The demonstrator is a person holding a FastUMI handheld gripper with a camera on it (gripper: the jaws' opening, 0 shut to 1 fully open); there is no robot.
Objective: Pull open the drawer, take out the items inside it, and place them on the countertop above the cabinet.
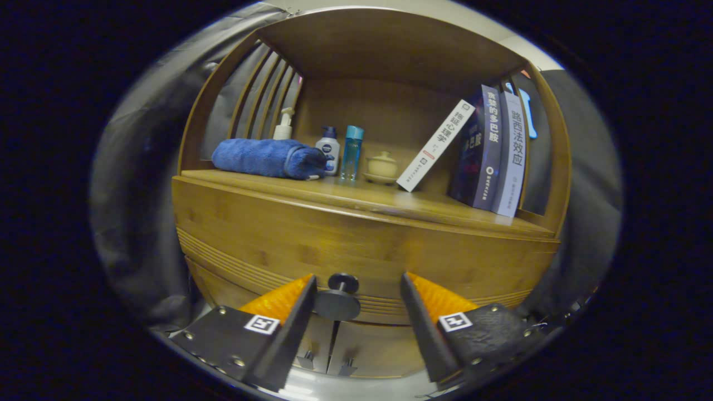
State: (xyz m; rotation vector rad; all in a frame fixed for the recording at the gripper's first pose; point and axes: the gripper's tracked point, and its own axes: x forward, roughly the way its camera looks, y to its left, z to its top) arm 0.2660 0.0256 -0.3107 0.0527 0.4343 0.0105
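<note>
Drawer knob (337,295), dark and round, sits between the spread fingers, nearer the left one, w/ neither touching it; gripper (358,289) is lined up to close on the knob, probably for the pull. Drawer (356,250) is shut, so items inside are hidden. Below it, two cabinet doors (356,348) w/ small handles. Above, the table (384,200) where the items should go already carries a rolled blue towel (267,157), pump bottle, two small bottles, lidded cup (382,167) and leaning books (490,150); front edge looks free.
</note>
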